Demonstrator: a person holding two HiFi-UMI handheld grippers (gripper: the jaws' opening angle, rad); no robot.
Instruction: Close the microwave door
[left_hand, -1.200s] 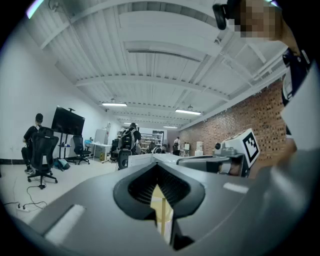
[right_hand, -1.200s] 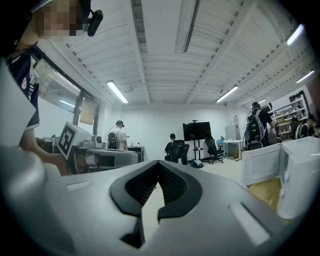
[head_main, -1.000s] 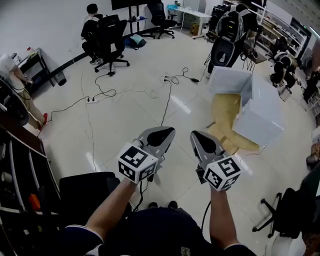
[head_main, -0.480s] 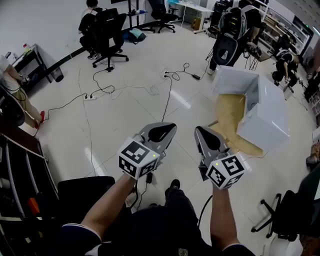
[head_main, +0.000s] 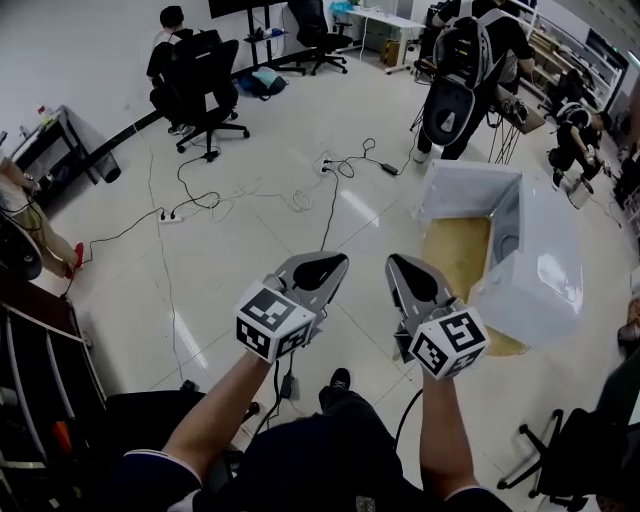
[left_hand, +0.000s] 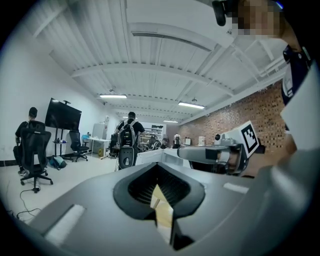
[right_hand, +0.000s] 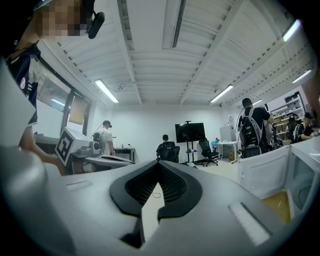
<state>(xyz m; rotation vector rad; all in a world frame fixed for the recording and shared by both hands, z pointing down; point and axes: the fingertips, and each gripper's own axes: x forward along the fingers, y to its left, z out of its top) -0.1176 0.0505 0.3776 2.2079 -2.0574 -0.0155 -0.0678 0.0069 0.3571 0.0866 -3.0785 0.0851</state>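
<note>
Got the left gripper (head_main: 325, 268) and right gripper (head_main: 410, 275) both pinched fully shut, nothing in either, held level side by side, short of the microwave (head_main: 545, 270) and not touching it. Looks like a white box parked on a tan board (head_main: 455, 250), with the door (head_main: 465, 190) apparently swung wide open off the microwave's far corner. Probably light, rigid and free on its hinge, so no need to grab. Better to push flat on the outer face near the free edge, then ease off before the latch clicks.

Glossy pale tiled floor (head_main: 255, 245), trailing cables (head_main: 331, 205), black office chair (head_main: 205, 75), brick wall (left_hand: 235, 117).
</note>
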